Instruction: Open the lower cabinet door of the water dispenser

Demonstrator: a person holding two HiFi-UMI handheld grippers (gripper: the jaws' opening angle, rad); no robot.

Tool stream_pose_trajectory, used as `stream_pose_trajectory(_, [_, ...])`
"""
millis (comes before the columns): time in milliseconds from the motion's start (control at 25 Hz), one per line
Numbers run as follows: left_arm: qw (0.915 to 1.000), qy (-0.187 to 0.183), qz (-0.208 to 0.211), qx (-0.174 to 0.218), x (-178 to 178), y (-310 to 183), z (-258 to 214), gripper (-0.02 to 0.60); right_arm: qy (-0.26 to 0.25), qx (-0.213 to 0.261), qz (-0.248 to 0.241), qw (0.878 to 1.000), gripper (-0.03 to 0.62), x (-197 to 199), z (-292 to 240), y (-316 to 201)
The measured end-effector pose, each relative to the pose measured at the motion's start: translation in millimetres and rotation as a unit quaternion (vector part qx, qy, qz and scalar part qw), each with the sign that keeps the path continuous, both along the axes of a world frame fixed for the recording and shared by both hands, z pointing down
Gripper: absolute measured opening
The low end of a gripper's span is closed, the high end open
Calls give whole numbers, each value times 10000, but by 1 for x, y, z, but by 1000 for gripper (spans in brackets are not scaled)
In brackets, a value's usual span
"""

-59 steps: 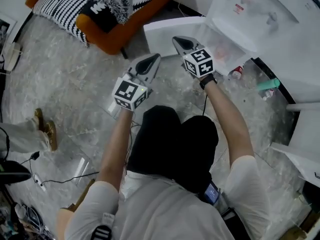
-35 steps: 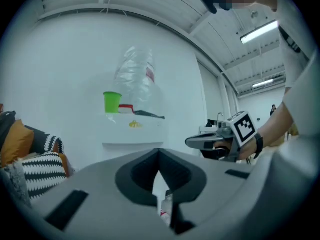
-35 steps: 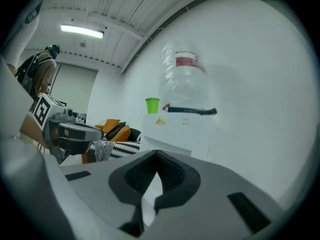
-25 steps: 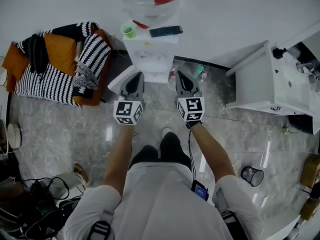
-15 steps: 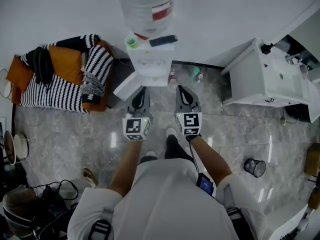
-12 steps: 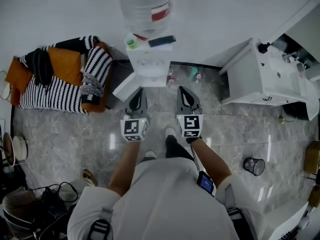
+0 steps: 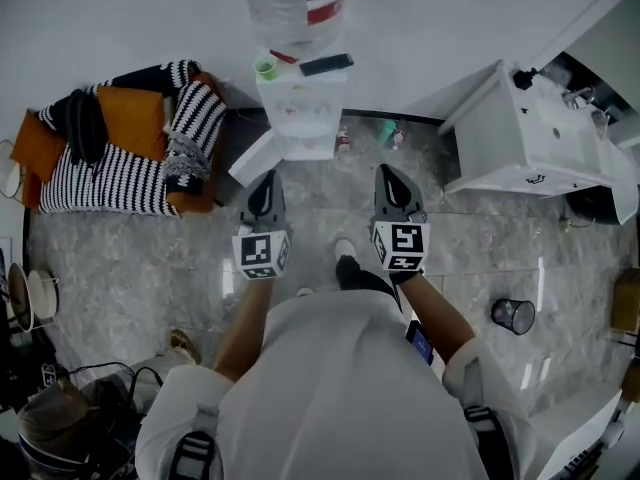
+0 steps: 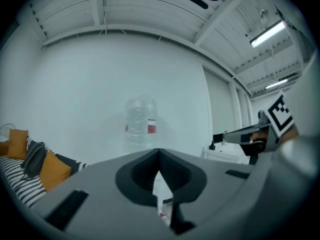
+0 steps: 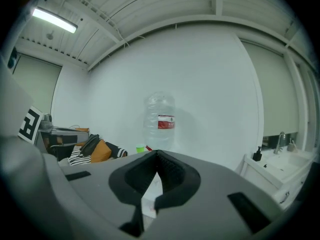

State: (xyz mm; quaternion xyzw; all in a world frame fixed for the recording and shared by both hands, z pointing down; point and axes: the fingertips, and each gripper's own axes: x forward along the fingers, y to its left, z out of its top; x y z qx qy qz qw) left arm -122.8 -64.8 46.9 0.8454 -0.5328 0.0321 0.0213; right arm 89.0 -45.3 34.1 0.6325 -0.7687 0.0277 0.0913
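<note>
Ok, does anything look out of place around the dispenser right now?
Only that the water dispenser has its lower door swung out toward the sofa. Small bottles sit on the floor beside the dispenser. No spill or damage shows.

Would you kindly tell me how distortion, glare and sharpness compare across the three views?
Head view: pale glare streaks on the glossy floor, edges bowed. Left gripper view: fisheye circle, dark corners, water bottle hazy. Right gripper view: same fisheye, ceiling light blown out, water bottle crisper.
</note>
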Motion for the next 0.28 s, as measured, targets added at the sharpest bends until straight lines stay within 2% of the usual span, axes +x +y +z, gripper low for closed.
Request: stream_pose_trajectory(280, [10000, 86, 41, 28, 0, 7, -6, 2, 70, 30, -135, 9999, 9, -2, -5, 2])
